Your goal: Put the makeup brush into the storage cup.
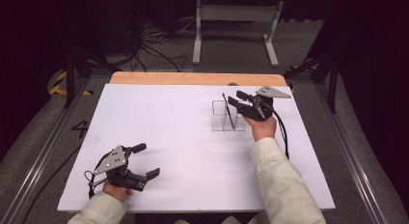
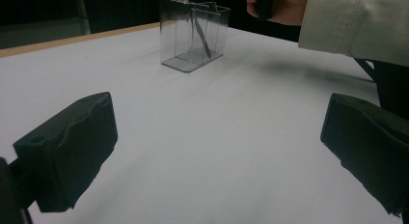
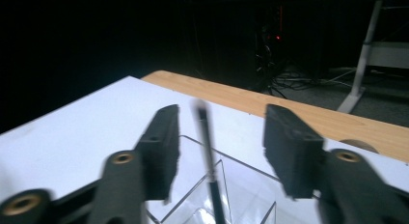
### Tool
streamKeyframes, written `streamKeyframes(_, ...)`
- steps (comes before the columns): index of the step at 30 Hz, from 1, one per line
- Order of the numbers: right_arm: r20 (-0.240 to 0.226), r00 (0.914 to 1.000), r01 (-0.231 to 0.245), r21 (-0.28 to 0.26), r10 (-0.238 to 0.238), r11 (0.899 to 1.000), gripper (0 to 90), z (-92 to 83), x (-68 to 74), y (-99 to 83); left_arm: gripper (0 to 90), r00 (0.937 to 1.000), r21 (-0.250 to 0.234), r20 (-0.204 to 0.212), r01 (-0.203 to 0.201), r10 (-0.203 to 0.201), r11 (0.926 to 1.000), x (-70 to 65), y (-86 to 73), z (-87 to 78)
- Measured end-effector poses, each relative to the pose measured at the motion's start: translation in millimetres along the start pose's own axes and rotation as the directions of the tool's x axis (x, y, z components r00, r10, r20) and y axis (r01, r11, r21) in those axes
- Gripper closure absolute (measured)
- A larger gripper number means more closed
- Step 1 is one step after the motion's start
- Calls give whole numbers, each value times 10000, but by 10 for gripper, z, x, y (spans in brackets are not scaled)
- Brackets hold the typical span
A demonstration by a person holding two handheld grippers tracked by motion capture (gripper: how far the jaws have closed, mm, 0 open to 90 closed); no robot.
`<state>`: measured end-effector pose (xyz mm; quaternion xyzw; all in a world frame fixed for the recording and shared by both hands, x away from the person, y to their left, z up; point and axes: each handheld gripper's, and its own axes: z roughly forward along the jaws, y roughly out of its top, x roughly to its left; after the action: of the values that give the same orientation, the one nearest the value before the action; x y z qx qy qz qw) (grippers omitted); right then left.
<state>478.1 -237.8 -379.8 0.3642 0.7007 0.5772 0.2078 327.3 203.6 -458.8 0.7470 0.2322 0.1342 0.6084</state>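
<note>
A clear plastic holder (image 1: 219,119) with several compartments stands at the right rear of the white board (image 1: 183,137). A thin dark pen (image 1: 228,110) leans upright inside it. My right gripper (image 1: 235,98) hovers at the holder's top right, open. In the right gripper view the pen (image 3: 208,151) stands between the two jaws of the right gripper (image 3: 223,122) with a gap on each side, above the holder (image 3: 193,200). My left gripper (image 1: 148,160) rests open near the front left corner with nothing between its fingers. The left gripper view shows the left gripper (image 2: 217,156) facing the far-off holder (image 2: 176,35) and pen (image 2: 200,33).
A strip of wooden tabletop (image 1: 193,78) shows behind the board. Beyond it stand a white table frame (image 1: 236,21) and floor cables (image 1: 154,45). Metal rails (image 1: 43,151) run along both sides of the table.
</note>
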Motion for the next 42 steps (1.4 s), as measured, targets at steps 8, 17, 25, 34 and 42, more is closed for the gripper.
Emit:
streamKeyframes(8, -315, 9995, 95, -77, -97, 9999, 196, -160, -5, 92, 0, 10000, -34, 0, 28, -28, 10000, -12, -3, -6)
streamKeyframes(17, -732, 9959, 528, -162, -538, 9985, 130, -442, 68, 189, 0, 9996, -265, 239, -131, 137, 9996, -35, -8, -57)
streamKeyframes(25, -953, 9927, 715, -300, -741, 9970, 74, -674, 83, 175, 0, 9995, -65, 316, -63, 65, 10000, -19, -11, -127)
streamKeyframes(34, -1198, 9889, 853, -313, -885, 9959, 24, -903, 72, 21, 0, 9995, -142, 301, 1, 3, 9999, -21, -20, -159)
streamKeyframes(42, -1340, 9843, 1129, -228, -1150, 9933, 8, -1015, 126, -145, 0, 9986, -259, 513, -78, 91, 9996, -13, -24, -184)
